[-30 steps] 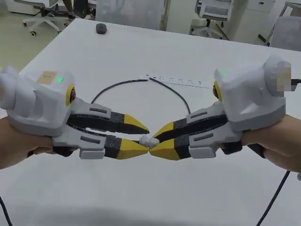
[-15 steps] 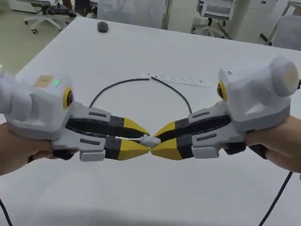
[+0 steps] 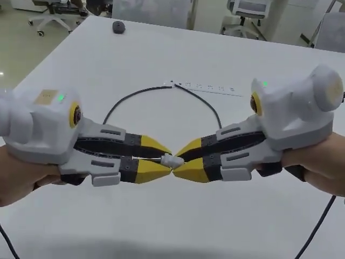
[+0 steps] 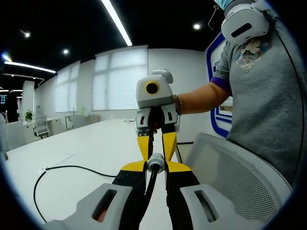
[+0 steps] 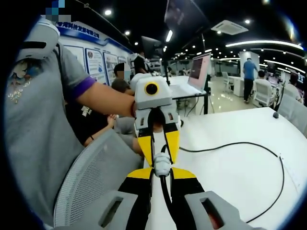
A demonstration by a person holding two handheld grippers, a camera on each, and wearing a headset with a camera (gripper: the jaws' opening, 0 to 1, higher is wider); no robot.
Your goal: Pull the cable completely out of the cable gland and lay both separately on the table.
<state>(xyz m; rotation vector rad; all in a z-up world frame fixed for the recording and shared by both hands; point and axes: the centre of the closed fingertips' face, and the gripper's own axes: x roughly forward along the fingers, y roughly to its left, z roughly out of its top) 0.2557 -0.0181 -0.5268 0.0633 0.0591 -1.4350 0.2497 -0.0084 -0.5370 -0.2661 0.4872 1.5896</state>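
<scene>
A small white cable gland [image 3: 171,161] hangs above the white table [image 3: 161,221] between two grippers that meet tip to tip. My left gripper [image 3: 167,159] comes in from the left and is shut on one end of it. From the right, my right gripper [image 3: 176,162] is shut on the other end. The black cable [image 3: 143,94] loops over the table behind them. In the left gripper view the gland [image 4: 155,163] sits between my own jaws, the cable running back between them. The right gripper view has the gland [image 5: 162,164] likewise, cable [image 5: 165,189] trailing toward the camera.
A long white power strip [image 3: 207,89] lies at the far side of the cable loop. A small dark object [image 3: 118,26] rests near the table's far edge, with office chairs [image 3: 245,16] beyond. A grey mesh chair back [image 4: 240,177] stands beside the person.
The head camera has shifted slightly. Both grippers stay tip to tip on the gland, with no visible pull apart.
</scene>
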